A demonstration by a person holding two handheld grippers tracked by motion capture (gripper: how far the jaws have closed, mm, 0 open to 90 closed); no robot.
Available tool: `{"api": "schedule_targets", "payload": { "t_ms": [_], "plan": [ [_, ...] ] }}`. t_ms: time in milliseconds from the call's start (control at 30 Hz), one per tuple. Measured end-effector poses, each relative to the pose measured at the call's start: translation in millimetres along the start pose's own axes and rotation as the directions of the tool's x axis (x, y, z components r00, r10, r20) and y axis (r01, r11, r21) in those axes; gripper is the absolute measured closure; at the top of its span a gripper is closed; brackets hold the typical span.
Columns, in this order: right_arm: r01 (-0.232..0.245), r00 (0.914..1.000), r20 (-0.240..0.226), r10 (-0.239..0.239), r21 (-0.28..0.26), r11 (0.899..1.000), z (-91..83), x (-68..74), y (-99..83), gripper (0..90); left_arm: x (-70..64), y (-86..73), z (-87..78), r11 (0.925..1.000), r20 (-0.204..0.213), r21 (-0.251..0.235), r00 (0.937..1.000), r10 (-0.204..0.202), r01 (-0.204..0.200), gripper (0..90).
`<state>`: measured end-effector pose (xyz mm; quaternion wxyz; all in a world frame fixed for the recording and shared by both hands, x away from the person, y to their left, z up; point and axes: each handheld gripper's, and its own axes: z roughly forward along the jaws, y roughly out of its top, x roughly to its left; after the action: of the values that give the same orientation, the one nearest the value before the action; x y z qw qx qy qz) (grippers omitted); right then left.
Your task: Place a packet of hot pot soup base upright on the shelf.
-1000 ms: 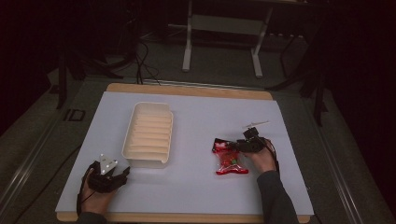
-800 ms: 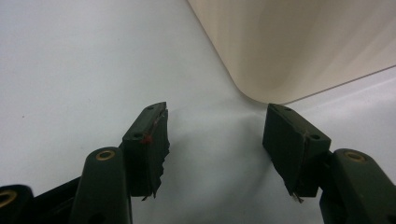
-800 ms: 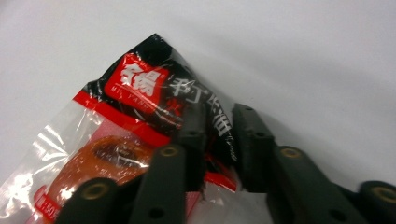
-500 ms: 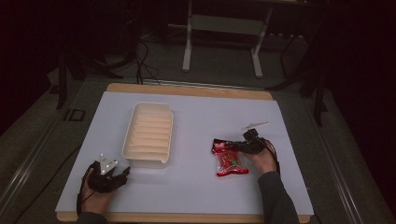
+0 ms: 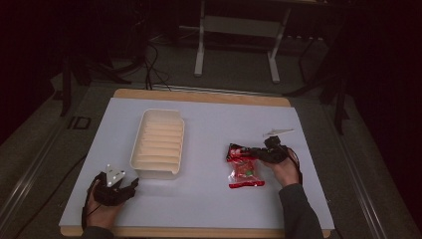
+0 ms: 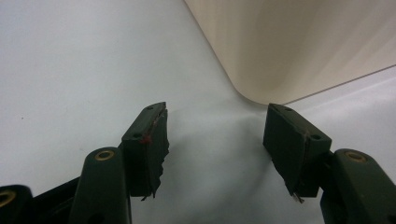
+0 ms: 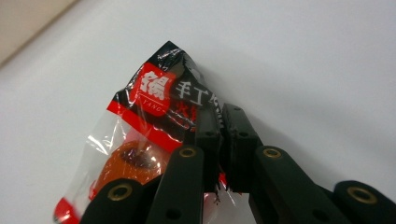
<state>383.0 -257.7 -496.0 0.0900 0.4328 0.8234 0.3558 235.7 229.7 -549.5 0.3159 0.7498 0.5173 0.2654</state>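
Dim high view with a dark surround and lit table (image 5: pixel 209 199); both gripper views bright, softly shadowed, slightly blurred.

A cream tray (image 5: pixel 158 144) with ribbed channels along its floor lies at about ten o'clock from the middle of the worktop (image 5: pixel 199 214), long side running away from the near edge. The worktop has a pale white sheet over it, with a wooden border showing along the far and near edges. A small white scrap (image 5: pixel 277 132) lies flat at about three o'clock, well apart from the tray. Beyond the far edge, at twelve o'clock, a pale metal stand (image 5: pixel 238 30) rests on the dark floor, with black cables (image 5: pixel 149 59) trailing at about eleven o'clock.
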Motion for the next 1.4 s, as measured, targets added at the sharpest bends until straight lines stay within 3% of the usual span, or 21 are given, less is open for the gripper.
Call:
{"api": "schedule_targets", "payload": {
  "t_ms": [600, 1400],
  "plan": [
    [0.057, 0.998, -0.023, -0.058, -0.036, 0.998, -22.3, 8.1, 10.0, 85.9, 0.3, -0.7, -1.5, 0.9999, 0.014, -0.015, 0.9999, 0.005, -0.005, 41.1],
    [0.081, 0.9934, -0.072, -0.089, -0.108, 0.991, -40.8, 19.5, 17.7, 86.7, -0.2, -0.7, -1.4, 0.9999, 0.006, -0.015, 1.0, 0.006, -0.006, 41.6]
  ]
}}
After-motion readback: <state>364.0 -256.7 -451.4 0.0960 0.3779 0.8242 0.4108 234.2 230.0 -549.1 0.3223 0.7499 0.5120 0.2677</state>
